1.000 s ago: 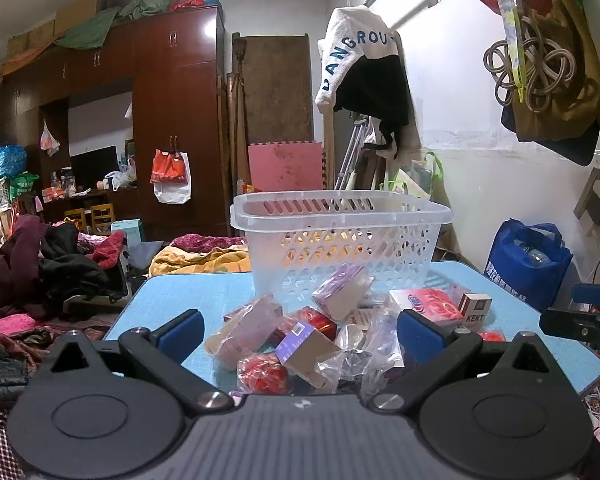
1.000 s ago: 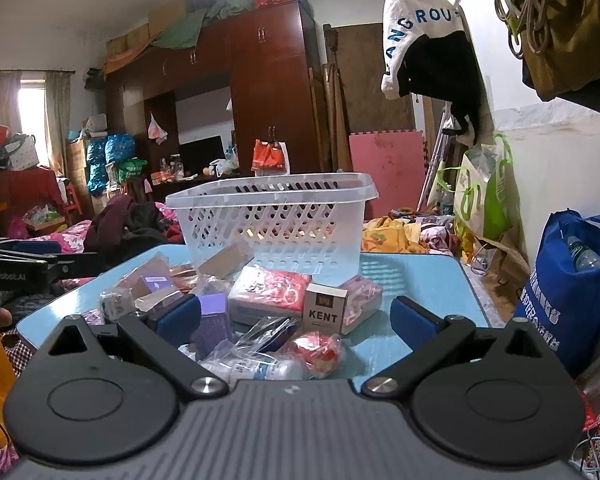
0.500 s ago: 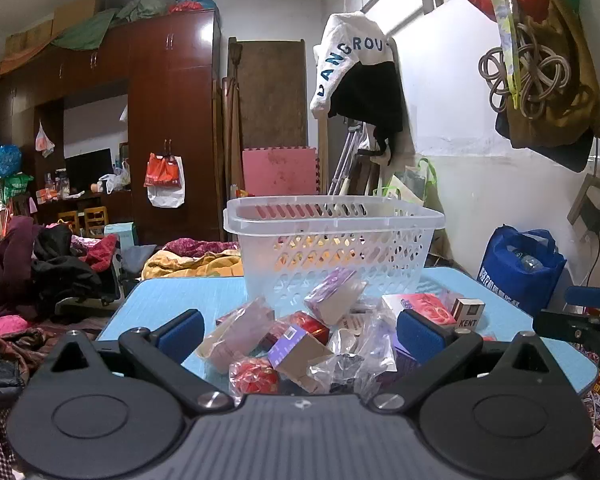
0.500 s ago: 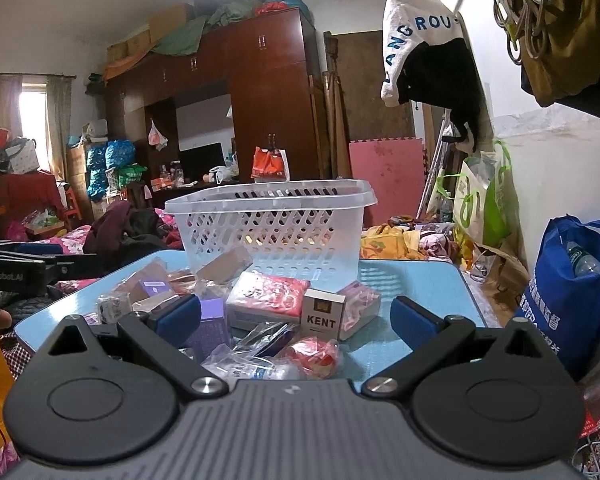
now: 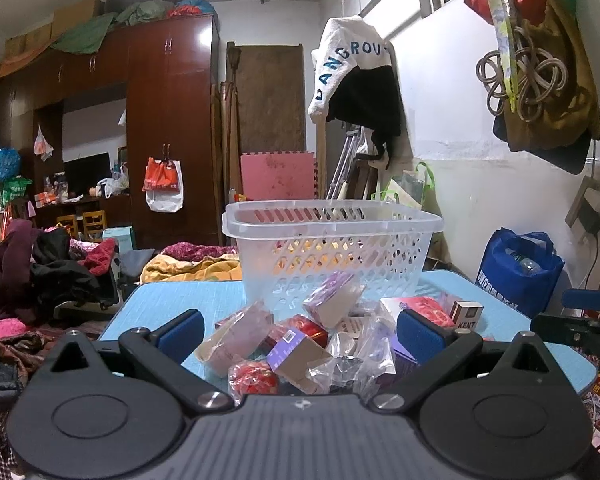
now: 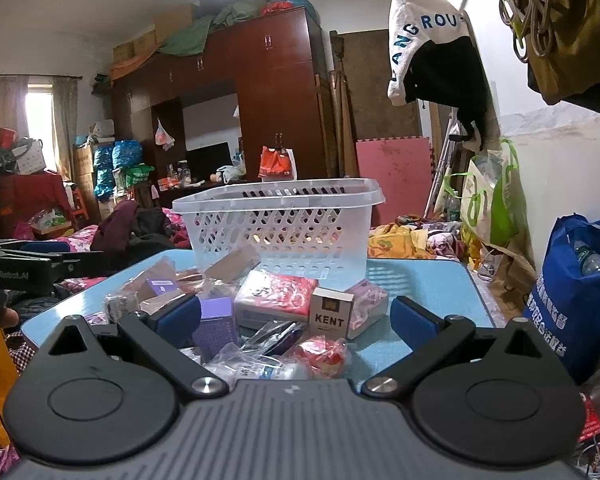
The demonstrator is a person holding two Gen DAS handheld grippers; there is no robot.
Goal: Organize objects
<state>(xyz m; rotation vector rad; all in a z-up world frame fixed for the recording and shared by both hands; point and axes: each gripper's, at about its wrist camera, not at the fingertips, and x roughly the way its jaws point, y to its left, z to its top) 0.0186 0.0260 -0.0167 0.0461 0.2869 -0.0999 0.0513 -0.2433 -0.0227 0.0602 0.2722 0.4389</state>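
Left gripper (image 5: 300, 330) and right gripper (image 6: 294, 320) both hold their fingers wide apart, empty; packaged items (image 5: 296, 344) lie between them, white basket (image 5: 332, 248) beyond.

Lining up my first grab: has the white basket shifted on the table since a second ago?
No. The white basket stands at the same spot on the blue table, behind the KENT box. Only the cameras drifted slightly.
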